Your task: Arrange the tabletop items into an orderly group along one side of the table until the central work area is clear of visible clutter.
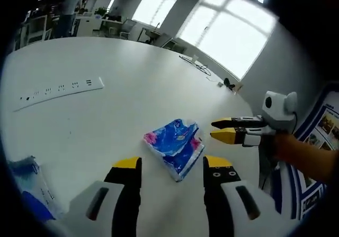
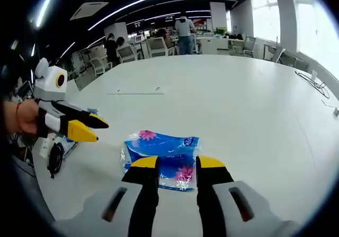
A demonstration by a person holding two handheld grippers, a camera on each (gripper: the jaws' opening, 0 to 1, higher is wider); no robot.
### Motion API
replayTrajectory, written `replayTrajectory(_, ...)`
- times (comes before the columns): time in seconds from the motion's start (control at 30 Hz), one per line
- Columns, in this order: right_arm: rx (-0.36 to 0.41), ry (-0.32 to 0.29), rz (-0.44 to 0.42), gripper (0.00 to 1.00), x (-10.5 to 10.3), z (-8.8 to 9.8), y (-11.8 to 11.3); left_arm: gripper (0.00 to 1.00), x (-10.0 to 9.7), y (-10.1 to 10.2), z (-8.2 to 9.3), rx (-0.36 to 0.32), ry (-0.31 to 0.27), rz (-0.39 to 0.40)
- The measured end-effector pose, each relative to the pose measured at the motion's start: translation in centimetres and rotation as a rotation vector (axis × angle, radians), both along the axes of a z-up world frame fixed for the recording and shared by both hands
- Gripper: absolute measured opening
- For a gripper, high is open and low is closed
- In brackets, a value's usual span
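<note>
While the blue tissue pack (image 1: 175, 146) lies flat near the middle of the white desk (image 1: 122, 105), the left gripper view looks down over it with the left claw (image 1: 172, 169) spread apart, one yellow-tipped jaw on each side of the pack's near end and neither clearly touching it. That straddling stance reads as a lineup for a grasp, since the pack is the loose thing sitting in the central work area. From the right of this view the right claw (image 1: 223, 130) reaches in, its jaws parted only narrowly, tips just beside the pack's far corner. A white power strip (image 1: 58, 91) lies well apart toward the far left, and some plastic-wrapped items (image 1: 29, 187) sit at the near left edge, which I judge to be the likely gathering side.

Turning to the right gripper view, the right claw (image 2: 177, 165) stands apart, its jaws framing the tissue pack (image 2: 161, 155) from the other side, tips over the pack's near edge. The left claw (image 2: 90, 128) comes in from the left, just beside the pack and empty. A dark cable coil (image 2: 54, 160) and packets (image 2: 61, 142) rest near the desk's (image 2: 238, 115) left edge, so sliding or lifting the soft pack that way seems the sensible next move.
</note>
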State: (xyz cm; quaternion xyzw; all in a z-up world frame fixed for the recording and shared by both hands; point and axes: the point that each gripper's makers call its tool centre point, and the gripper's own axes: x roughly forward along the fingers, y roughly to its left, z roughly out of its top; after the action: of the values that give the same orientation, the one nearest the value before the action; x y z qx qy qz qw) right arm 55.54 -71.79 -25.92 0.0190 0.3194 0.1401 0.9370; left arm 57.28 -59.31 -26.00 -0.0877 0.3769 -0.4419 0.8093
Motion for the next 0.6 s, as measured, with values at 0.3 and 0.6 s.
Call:
replayTrajectory(0.3, 0.006, -0.021, 0.008, 0.30, -0.2, 1.4, 1.6, 0.48, -0.2, 1.9, 1.6, -0.005, -0.035, 0.003)
replayTrajectory(0.6, 0.013, -0.034, 0.027, 0.33, -0.5, 2.6, 3.6, 0.51, -0.5, 4.0, 2.7, -0.004, -0.057, 0.012)
